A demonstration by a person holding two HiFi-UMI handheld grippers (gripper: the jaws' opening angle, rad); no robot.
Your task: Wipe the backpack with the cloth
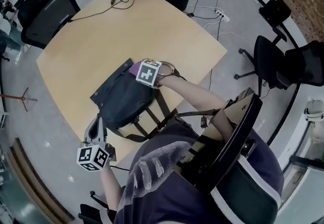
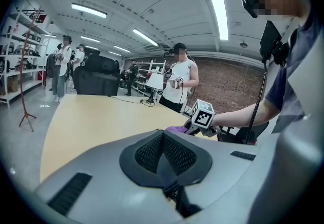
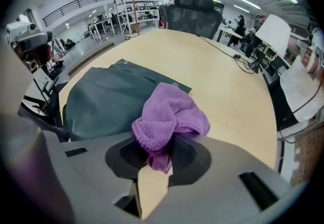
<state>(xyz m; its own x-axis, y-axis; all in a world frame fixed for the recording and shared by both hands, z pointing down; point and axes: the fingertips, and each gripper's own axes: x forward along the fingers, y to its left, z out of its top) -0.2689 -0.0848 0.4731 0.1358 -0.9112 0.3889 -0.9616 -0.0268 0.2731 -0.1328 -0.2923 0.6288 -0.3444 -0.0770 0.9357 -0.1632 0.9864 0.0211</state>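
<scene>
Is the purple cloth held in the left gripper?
No, the cloth is pinched between the jaws of the right gripper, while the left gripper is shut with nothing in it.

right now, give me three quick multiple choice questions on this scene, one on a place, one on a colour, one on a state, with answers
1. Where is the cloth?
A. in the right tool, at the backpack's edge
B. on the floor
C. on a chair

2. What colour is the cloth?
A. white
B. purple
C. yellow

3. How does the left tool stand?
A. wide open
B. shut on a strap
C. shut, nothing in it

Answers:
1 A, the right gripper view shows the cloth pinched between its jaws beside the dark backpack.
2 B, the fabric is purple in every view.
3 C, the left gripper view shows its pads together with nothing between them.
</scene>
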